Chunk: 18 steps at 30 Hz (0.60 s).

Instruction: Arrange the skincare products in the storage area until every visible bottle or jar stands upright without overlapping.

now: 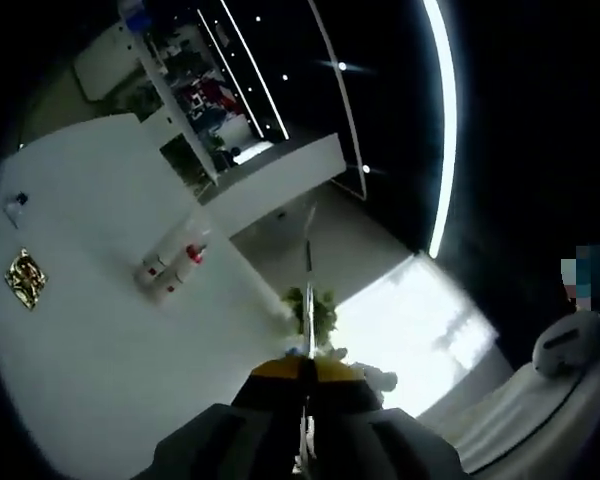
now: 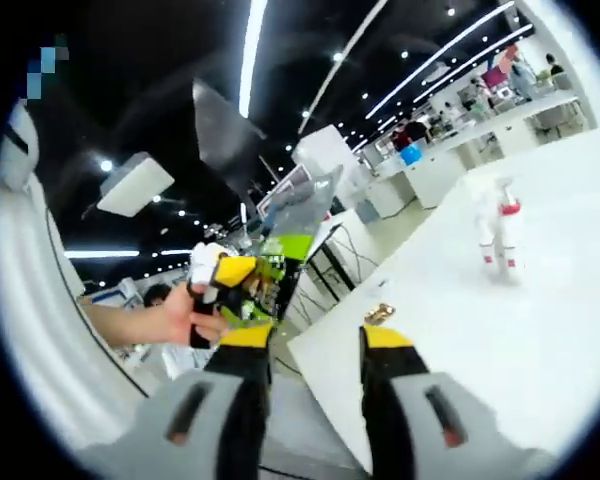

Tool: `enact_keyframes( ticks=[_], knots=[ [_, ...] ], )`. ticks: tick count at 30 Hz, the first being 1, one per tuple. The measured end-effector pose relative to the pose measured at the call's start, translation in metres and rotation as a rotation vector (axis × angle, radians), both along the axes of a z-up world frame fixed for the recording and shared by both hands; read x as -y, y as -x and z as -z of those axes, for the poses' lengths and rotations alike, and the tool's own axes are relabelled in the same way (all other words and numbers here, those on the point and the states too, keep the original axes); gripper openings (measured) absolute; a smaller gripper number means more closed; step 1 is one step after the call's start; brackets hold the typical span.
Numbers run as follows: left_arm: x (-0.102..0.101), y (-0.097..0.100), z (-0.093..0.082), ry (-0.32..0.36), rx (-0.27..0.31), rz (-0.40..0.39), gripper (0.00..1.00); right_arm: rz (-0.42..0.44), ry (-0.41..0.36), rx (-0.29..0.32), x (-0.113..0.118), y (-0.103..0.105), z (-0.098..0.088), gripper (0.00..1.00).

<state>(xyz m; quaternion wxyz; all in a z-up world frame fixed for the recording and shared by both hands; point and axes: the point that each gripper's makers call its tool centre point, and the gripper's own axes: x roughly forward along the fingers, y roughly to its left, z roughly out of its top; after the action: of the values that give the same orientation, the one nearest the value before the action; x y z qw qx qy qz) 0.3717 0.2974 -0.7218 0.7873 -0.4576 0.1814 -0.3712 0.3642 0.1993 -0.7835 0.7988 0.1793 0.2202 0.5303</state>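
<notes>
Standing out on the white desk (image 1: pixel 100 330), the skincare bottles (image 1: pixel 170 265) form a small tight cluster of white containers with red bands or caps; in my left claw view they sit well ahead of my jaws, toward the far edge of the desk, and I cannot tell from this tilted view how each one is posed. In my right claw view the same bottles (image 2: pixel 500 232) appear off to the right on the desk (image 2: pixel 500 330), apart from my claw, and at least the tall one with the red collar looks upright. A small gold, crinkled object (image 1: pixel 25 278) lies alone on the desk away from the bottles, and in the right view it (image 2: pixel 379 313) rests near the desk edge just past my right fingertip. A tiny dark item (image 1: pixel 17 200) sits farther off near the desk rim. My left claw (image 1: pixel 302 372) has its yellow-tipped jaws pressed together with nothing between them, pointing past the desk edge toward a green plant (image 1: pixel 310 310). My right claw (image 2: pixel 315 340) has its jaws spread apart and holds nothing. My left hand (image 2: pixel 185 318) shows in the right view, gripping the left claw, with shelving and ceiling light strips behind.
</notes>
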Motion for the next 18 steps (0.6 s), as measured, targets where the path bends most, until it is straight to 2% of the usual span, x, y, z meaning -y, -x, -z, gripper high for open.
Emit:
enact_keyframes(
  ticks=[2,3,6,8,9,11,13,16,18],
  knots=[
    [-0.002,-0.006,0.002,-0.003,-0.009,-0.002,0.01,0.058,0.033,-0.006,0.018,-0.001,0.013,0.36],
    [-0.002,-0.011,0.005,-0.012,-0.021,-0.005,0.01,0.085,0.058,0.009,0.027,-0.003,0.019,0.36],
    [-0.005,-0.021,0.011,-0.021,-0.052,-0.006,0.01,0.143,0.198,0.056,0.053,-0.005,0.041,0.37],
    [-0.008,-0.027,0.018,-0.029,-0.075,-0.001,0.01,0.215,0.286,0.087,0.072,-0.011,0.053,0.41],
    [-0.010,-0.032,0.022,-0.030,-0.096,-0.006,0.01,0.264,0.302,0.114,0.079,-0.015,0.054,0.44],
    [-0.012,-0.040,0.027,-0.034,-0.121,-0.002,0.01,0.318,0.326,0.113,0.088,-0.015,0.059,0.51],
    [-0.014,-0.048,0.030,-0.038,-0.132,-0.004,0.01,0.345,0.345,0.128,0.091,-0.014,0.063,0.50],
    [-0.019,-0.063,0.032,-0.029,-0.152,-0.020,0.01,0.381,0.304,0.089,0.085,-0.014,0.069,0.50],
    [-0.025,-0.074,0.029,-0.009,-0.147,-0.053,0.01,0.383,0.309,0.067,0.078,-0.015,0.076,0.50]
  ],
)
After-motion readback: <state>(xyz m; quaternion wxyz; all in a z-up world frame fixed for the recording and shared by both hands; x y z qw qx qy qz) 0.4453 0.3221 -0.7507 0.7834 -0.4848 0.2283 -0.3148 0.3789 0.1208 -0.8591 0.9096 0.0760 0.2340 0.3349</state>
